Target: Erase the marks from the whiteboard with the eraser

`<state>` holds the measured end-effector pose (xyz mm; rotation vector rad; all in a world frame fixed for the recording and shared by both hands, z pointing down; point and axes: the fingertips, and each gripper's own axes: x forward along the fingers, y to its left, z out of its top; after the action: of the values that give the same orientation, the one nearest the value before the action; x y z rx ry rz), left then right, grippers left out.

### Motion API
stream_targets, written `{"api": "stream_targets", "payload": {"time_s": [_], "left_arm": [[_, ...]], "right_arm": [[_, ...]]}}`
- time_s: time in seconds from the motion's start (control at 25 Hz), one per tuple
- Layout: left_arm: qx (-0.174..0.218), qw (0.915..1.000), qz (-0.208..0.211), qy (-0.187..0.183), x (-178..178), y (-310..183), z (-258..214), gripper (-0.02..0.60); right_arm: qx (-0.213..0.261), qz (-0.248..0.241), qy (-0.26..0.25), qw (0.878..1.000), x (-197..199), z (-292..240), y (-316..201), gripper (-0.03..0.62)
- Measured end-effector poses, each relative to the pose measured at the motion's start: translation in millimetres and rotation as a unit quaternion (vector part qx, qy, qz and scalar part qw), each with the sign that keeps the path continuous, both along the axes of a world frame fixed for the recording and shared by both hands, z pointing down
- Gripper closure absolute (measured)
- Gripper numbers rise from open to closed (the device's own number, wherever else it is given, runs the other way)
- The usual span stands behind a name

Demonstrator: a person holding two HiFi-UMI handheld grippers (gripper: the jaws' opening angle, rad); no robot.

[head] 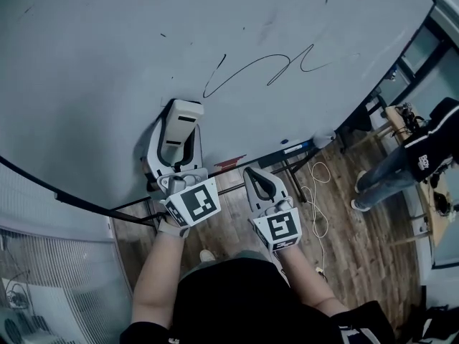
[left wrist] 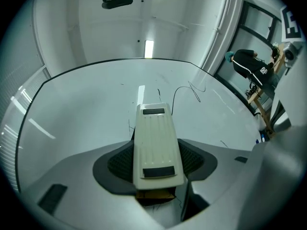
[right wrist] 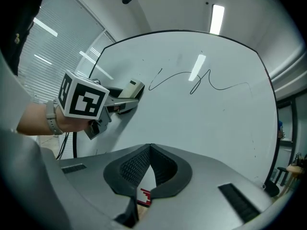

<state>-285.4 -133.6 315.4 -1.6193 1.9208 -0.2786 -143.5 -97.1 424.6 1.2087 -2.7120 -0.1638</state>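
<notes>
The left gripper [left wrist: 156,161] clamps a cream eraser [left wrist: 155,143] pointing to 12 o'clock at the whiteboard [left wrist: 81,123]; black marks [left wrist: 188,89] lie at 1 o'clock.

Wood-plank floor [head: 344,228] at near right, with a white cable [head: 316,192] looped on it. Slatted blinds [head: 64,256] at near left. At far right, a person [head: 430,142] stands beside a wooden table [head: 399,120], with dark-framed windows [left wrist: 261,23] behind. Strip lights [left wrist: 149,48] are set in the white ceiling [left wrist: 110,28].
</notes>
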Motion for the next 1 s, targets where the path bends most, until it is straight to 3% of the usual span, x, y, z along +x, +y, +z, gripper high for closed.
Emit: {"api": "stream_targets", "payload": {"time_s": [0.36, 1.0], "left_arm": [[-0.004, 0.9999, 0.016, -0.003, 25, -11, 0, 0.31], [0.032, 0.9982, -0.05, 0.005, 69, -43, -59, 0.31]], "right_arm": [[0.011, 0.004, -0.001, 1.0, 6, -8, -18, 0.568], [0.011, -0.082, 0.0, 0.997, 54, -15, -49, 0.568]]}}
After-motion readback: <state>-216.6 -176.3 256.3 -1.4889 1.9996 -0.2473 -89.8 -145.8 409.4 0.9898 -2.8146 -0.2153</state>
